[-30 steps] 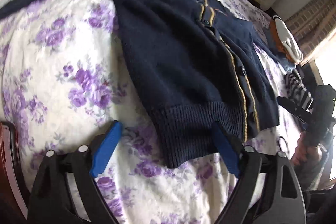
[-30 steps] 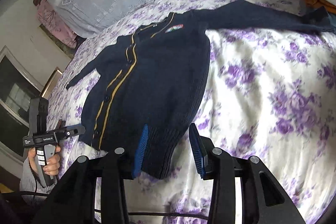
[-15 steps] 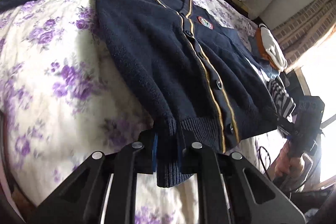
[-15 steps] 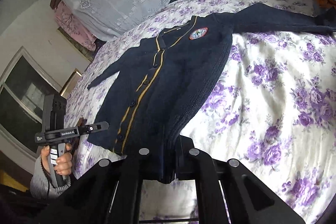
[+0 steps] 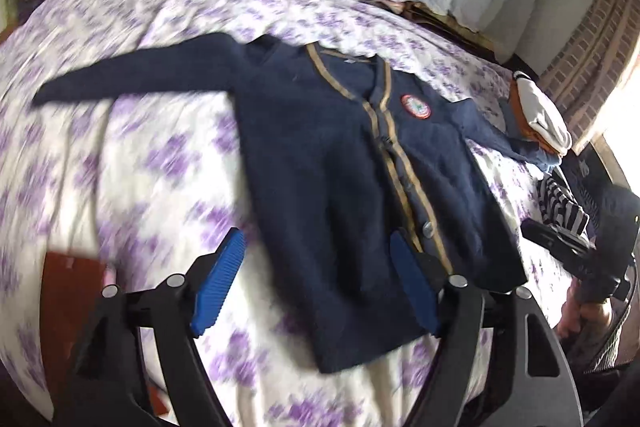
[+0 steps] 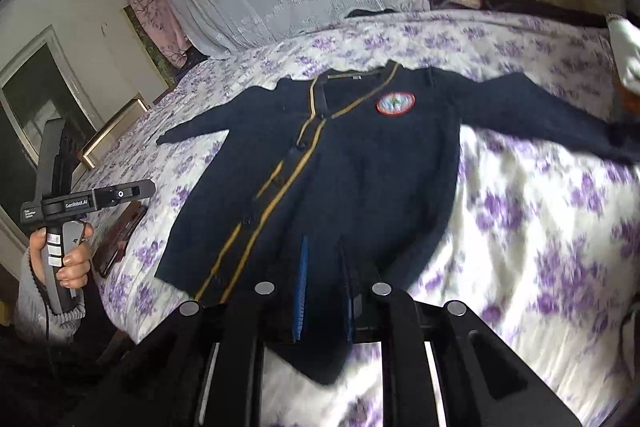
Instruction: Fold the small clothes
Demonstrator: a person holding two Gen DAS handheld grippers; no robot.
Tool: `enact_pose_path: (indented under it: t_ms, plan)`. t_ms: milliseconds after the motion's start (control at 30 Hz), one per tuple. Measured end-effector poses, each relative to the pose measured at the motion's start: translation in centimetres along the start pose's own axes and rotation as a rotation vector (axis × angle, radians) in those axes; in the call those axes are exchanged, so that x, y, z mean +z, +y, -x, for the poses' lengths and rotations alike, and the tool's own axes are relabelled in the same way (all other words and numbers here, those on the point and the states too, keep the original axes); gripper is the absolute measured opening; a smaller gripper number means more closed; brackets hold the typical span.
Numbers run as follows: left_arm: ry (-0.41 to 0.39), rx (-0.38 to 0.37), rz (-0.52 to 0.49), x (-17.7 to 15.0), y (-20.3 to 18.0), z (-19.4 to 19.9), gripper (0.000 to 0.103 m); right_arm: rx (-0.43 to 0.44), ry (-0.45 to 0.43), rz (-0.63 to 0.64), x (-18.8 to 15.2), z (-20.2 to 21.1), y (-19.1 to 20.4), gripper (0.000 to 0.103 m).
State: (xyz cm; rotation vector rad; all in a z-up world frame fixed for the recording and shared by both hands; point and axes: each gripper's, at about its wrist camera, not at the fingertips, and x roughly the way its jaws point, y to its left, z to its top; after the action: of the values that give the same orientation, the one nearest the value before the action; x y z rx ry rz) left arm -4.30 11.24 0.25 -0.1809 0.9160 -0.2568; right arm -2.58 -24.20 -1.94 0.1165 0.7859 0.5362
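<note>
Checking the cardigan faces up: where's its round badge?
In both views the round badge sits on the cardigan chest, just right of the yellow-trimmed button band.

A small navy knit cardigan [image 6: 360, 179] lies face up on the floral bed [image 6: 540, 227], buttoned, with gold trim along the placket and V-neck. A round red-rimmed badge [image 6: 395, 103] sits on the chest. Collar points to 12 o'clock, hem to 6; both sleeves spread sideways toward 9 and 3.
</note>
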Motion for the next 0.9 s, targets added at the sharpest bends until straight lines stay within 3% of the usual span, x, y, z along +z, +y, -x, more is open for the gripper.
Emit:
enact_pose_path:
  t_ms: [100,133,167,233,267,300,367,467,567,667,800,900]
  plan:
    - [0.041,-0.033,-0.024,1.8,-1.8,-3.2,0.073,0.025,0.008,-0.001,2.1,-2.5,0.8,0.017]
    - [0.074,-0.04,-0.032,1.8,-2.2,-4.8,0.074,0.036,0.032,-0.001,2.0,-3.3,1.0,0.027]
    - [0.104,-0.025,-0.03,1.6,-2.3,-6.1,0.074,0.026,0.062,0.001,1.6,-4.3,0.9,0.033]
    - [0.184,0.01,-0.017,0.5,-2.2,-9.2,0.074,-0.01,0.136,0.003,-0.3,-5.9,0.4,0.033]
    - [0.187,0.024,-0.022,-0.2,-2.2,-9.8,0.074,-0.01,0.184,-0.006,-1.6,-6.4,-0.1,0.032]
    - [0.138,0.045,-0.067,-0.7,-2.8,-9.4,0.075,-0.002,0.182,-0.006,-2.8,-6.2,-0.4,0.032]
    - [0.127,0.116,-0.16,-1.9,-4.5,-8.8,0.078,-0.008,0.172,0.046,-3.8,-5.0,-0.1,0.032]
    - [0.104,0.11,-0.213,-1.7,-6.4,-7.8,0.078,0.002,0.181,0.069,-2.4,-3.9,0.1,0.032]
    - [0.017,0.143,-0.245,1.7,-7.8,-7.5,0.087,-0.026,0.077,0.082,1.8,-3.6,0.1,0.034]
    - [-0.028,0.144,-0.172,6.6,-7.3,-8.9,0.089,-0.057,-0.003,0.056,6.4,-5.8,-0.6,0.047]
    - [0.012,0.152,-0.06,11.9,-5.3,-13.6,0.089,-0.137,0.033,0.023,9.3,-11.8,-2.1,0.047]
    - [0.093,0.181,0.005,12.4,-3.2,-17.5,0.09,-0.16,0.115,-0.011,8.1,-15.1,-3.6,0.047]
